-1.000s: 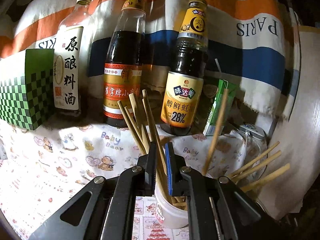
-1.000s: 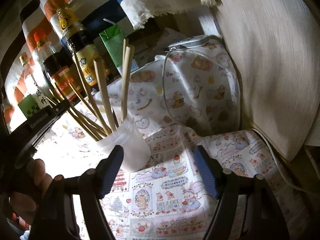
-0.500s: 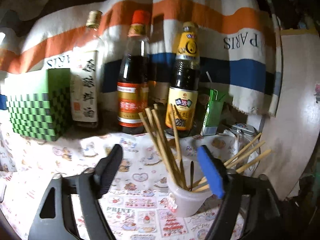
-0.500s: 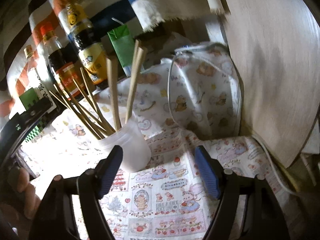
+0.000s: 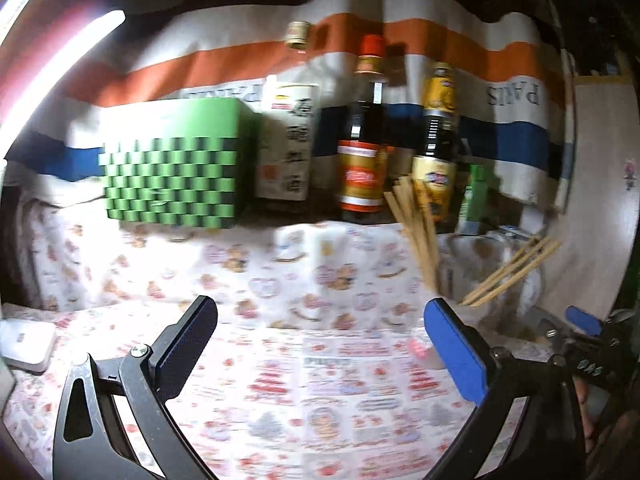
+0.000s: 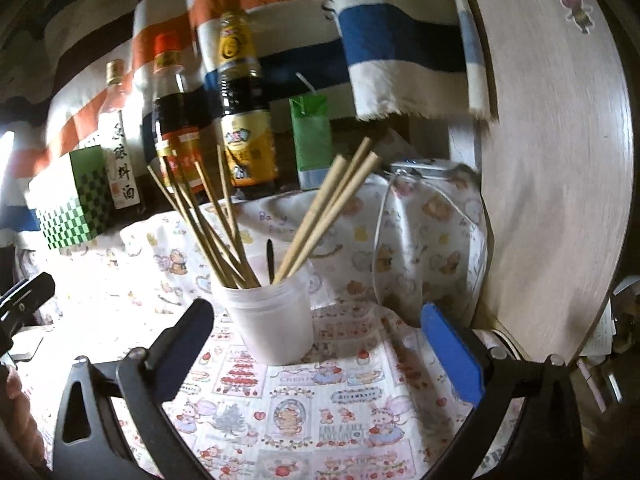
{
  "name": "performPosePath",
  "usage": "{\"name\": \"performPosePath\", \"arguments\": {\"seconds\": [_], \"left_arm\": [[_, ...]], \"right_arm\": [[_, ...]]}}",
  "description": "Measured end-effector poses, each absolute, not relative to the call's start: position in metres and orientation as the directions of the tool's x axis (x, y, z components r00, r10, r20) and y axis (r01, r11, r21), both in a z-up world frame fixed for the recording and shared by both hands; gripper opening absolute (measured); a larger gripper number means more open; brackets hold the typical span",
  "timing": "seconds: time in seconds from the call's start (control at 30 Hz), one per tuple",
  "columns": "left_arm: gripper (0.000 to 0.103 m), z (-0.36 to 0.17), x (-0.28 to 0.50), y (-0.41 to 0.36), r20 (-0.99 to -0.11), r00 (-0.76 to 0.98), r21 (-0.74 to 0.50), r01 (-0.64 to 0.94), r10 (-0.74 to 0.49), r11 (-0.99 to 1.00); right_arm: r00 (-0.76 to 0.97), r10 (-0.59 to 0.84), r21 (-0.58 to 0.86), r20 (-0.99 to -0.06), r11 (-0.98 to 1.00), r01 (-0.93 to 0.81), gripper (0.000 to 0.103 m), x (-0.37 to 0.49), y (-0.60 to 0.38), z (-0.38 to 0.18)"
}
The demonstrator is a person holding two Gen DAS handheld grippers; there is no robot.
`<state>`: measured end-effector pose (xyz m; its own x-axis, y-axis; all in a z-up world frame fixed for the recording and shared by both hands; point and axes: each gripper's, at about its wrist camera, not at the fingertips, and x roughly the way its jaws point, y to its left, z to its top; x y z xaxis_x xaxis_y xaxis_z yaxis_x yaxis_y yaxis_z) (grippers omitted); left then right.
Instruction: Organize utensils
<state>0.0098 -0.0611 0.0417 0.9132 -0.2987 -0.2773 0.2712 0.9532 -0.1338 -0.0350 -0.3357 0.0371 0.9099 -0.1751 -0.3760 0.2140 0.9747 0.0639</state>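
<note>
Opening wide, the right hand-held gripper (image 6: 320,354) and the left hand-held gripper (image 5: 322,344) each hold nothing. One white cup (image 6: 270,322) stands just past the right one, holding about eight chopsticks (image 6: 332,210). Bare cloth-covered bench (image 5: 280,280) lies ahead of the left one. Behind stand three bottles (image 6: 244,120), one green carton (image 6: 312,140) and one checkered box (image 5: 172,164).
</note>
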Motion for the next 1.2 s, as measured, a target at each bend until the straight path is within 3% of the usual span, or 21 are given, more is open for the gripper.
{"name": "performPosePath", "arguments": {"seconds": [0.3,0.63,1.07,1.2], "left_arm": [[0.102,0.016,0.009,-0.048,-0.307,0.922,-0.056,0.229,-0.235,0.972],[0.102,0.008,0.016,-0.046,-0.366,0.903,-0.082,0.208,-0.223,0.975],[0.102,0.013,-0.001,-0.054,-0.291,0.949,0.004,0.125,-0.119,0.992],[0.103,0.013,0.003,-0.051,-0.305,0.945,-0.008,0.122,-0.119,0.992]], "right_arm": [[0.926,-0.157,0.013,-0.344,0.985,0.172,0.103,-0.034,-0.319,0.031],[0.925,-0.165,-0.073,-0.342,0.986,0.149,0.103,-0.03,-0.299,0.021],[0.94,-0.18,-0.054,-0.29,0.984,0.172,0.103,-0.043,-0.302,0.026],[0.938,-0.175,-0.061,-0.299,0.985,0.164,0.103,-0.041,-0.301,0.025]]}}
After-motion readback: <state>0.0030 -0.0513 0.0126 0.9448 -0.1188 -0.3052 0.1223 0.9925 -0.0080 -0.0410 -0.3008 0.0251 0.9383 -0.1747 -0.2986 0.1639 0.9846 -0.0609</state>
